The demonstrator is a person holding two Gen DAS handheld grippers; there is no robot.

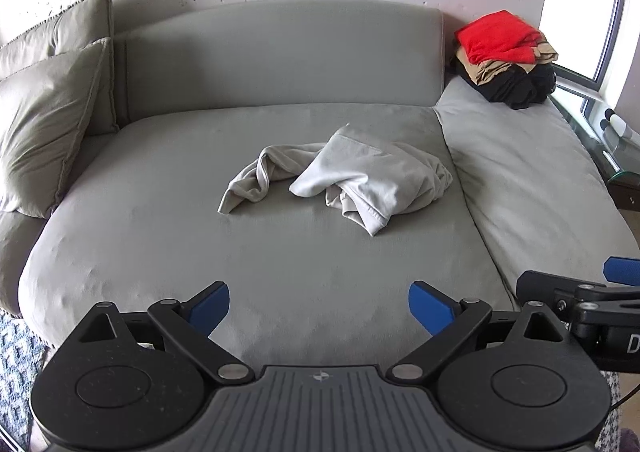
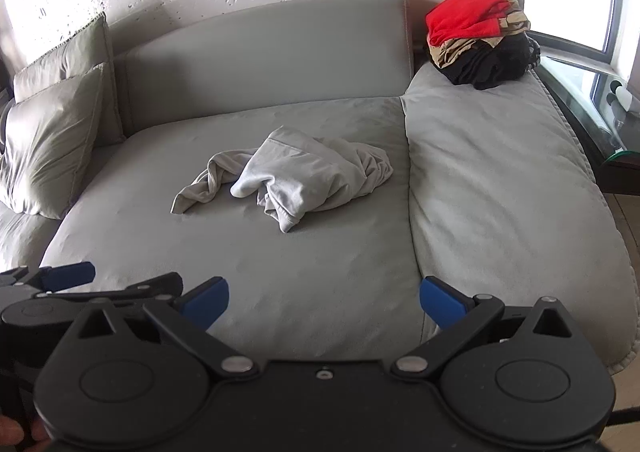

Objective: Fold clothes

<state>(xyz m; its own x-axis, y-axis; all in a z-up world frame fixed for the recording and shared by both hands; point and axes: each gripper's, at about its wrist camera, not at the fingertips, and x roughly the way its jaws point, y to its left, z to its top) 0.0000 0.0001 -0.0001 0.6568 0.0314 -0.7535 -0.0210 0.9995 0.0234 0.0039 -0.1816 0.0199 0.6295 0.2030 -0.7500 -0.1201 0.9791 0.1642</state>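
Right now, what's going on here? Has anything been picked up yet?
Nothing is held. The left gripper and right gripper both hang open and empty over the sofa's front edge. A crumpled pale grey garment lies unfolded mid-cushion, untouched. A stack of clothes, red on top, sits at the far right corner, by the window.

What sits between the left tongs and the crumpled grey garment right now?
Only bare sofa cushion lies between the open left tongs and the grey garment; the left wrist view shows it.
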